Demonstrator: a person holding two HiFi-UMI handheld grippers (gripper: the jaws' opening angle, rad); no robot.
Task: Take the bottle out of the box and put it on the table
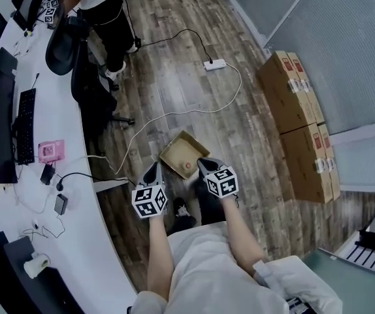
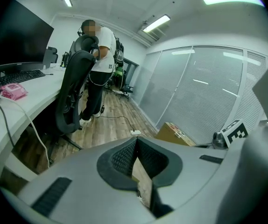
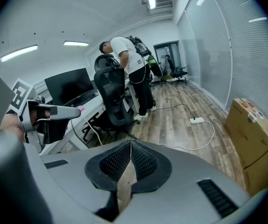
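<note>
An open cardboard box [image 1: 179, 150] sits on the wooden floor in front of me in the head view. Inside it, near the close edge, lies a small round orange-topped thing [image 1: 187, 165], the bottle seen from above. My left gripper [image 1: 153, 171] hangs just left of the box with its jaws together and nothing in them. At the box's near right edge is my right gripper [image 1: 204, 166], likewise shut and empty. In each gripper view the ribbed pads meet at the tips: left gripper [image 2: 136, 141], right gripper [image 3: 130, 144]. Brown cardboard [image 2: 141, 177] shows below them.
A long white desk [image 1: 76, 208] runs along the left with a keyboard [image 1: 24, 126], a pink item [image 1: 51, 150] and cables. A black office chair [image 1: 89, 77] and a standing person [image 1: 109, 12] are beyond it. A power strip [image 1: 214, 64] lies on the floor. Stacked cartons [image 1: 298, 123] line the right wall.
</note>
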